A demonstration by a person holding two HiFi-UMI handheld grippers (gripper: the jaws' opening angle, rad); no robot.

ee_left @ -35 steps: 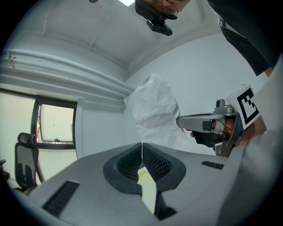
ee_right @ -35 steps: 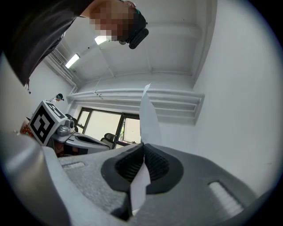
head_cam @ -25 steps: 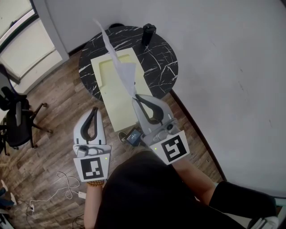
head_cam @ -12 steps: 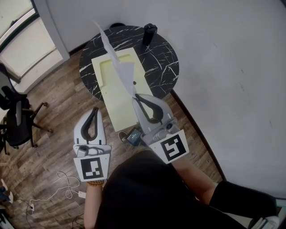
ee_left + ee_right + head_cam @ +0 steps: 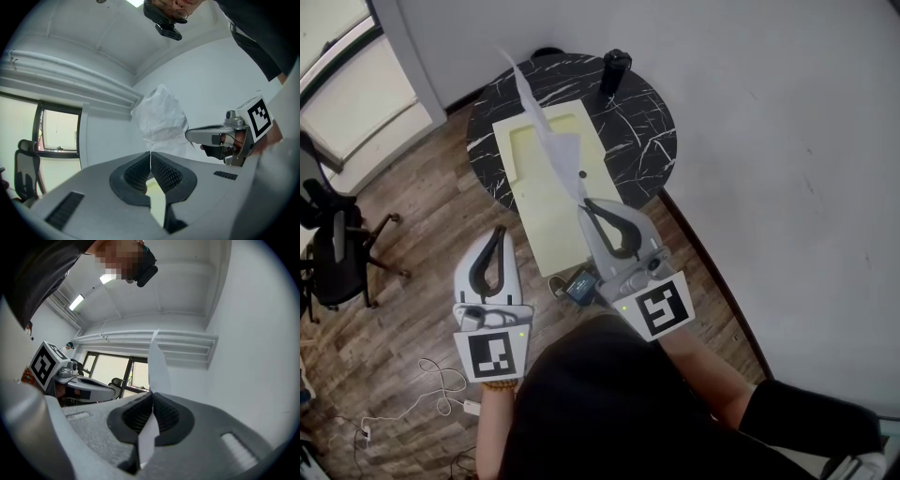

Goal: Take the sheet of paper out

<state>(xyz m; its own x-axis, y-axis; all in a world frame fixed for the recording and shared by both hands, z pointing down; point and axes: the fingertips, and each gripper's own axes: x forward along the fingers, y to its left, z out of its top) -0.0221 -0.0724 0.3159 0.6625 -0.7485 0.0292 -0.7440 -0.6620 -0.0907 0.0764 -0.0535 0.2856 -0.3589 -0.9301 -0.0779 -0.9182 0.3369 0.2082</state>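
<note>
The white sheet of paper (image 5: 553,141) stands edge-on, rising from my right gripper (image 5: 585,203), which is shut on its lower corner. In the right gripper view the paper (image 5: 158,369) runs through the closed pads and out above them. Below it, a pale yellow folder (image 5: 534,202) lies on the round black marble table (image 5: 642,131) and overhangs its near edge. My left gripper (image 5: 498,232) hangs to the left over the wooden floor, shut with nothing in it. The left gripper view shows the crumpled paper (image 5: 160,119) and my right gripper (image 5: 187,135) beyond the closed jaws.
A black cylinder (image 5: 614,70) stands at the table's far edge. A black office chair (image 5: 333,248) is at the left, and cables (image 5: 441,394) lie on the floor. A small dark device (image 5: 578,286) sits below the folder. A white wall curves along the right.
</note>
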